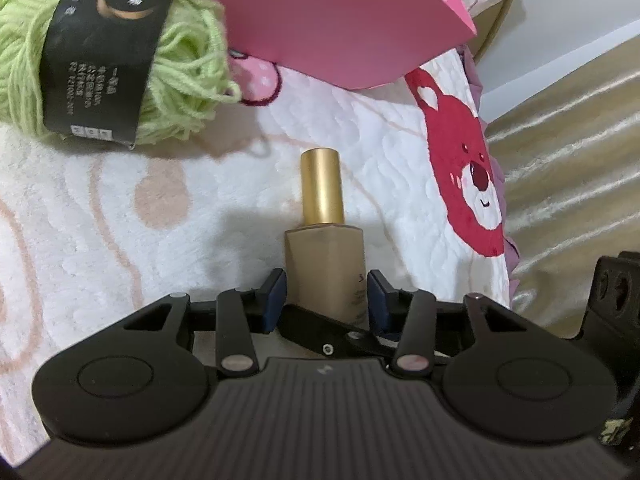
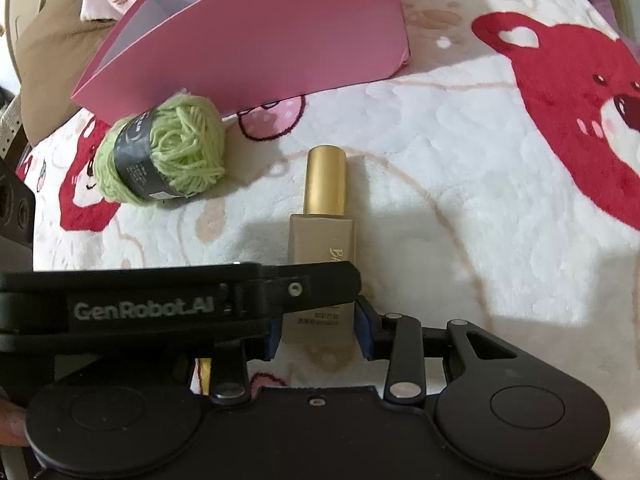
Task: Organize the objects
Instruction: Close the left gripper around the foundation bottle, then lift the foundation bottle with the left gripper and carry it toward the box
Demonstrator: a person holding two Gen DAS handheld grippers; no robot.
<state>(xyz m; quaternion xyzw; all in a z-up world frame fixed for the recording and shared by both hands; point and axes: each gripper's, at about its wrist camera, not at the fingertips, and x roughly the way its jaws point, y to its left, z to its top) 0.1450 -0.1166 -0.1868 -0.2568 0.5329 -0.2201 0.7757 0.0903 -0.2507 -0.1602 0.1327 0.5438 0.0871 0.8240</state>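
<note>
- The bottle [image 1: 325, 256] lay in the middle of the blanket [image 1: 120, 208], its gold cap [image 1: 322, 188] pointing towards the pink box [image 1: 320, 20], with the yarn [image 1: 188, 72] near it on the left, up against the box
- Both tools sat at the bottle's lower body: the right gripper [image 2: 320, 334] had its blue pads pressed on the two flat sides, pinching the bottle
- The left gripper [image 1: 326, 300] straddled the same body with its jaws slightly spread; one pad looked to be against the bottle and the other stood just clear of it, so I judged it was not holding
- I could not tell whether the bottle rested on the blanket or was lifted just off it
- I took the bottle for glass or hard plastic: stiff, smooth, fairly heavy for its size with liquid in it, and breakable against anything hard, though the plush blanket would forgive a drop
- The flat sides of the square body gave the pads the best seat; I would have kept off the round cap, which is slick and might pull off
- The yarn looked light and squashy, best taken across its black paper band
- Count: one bottle, one ball of yarn, one box, two grippers
</note>
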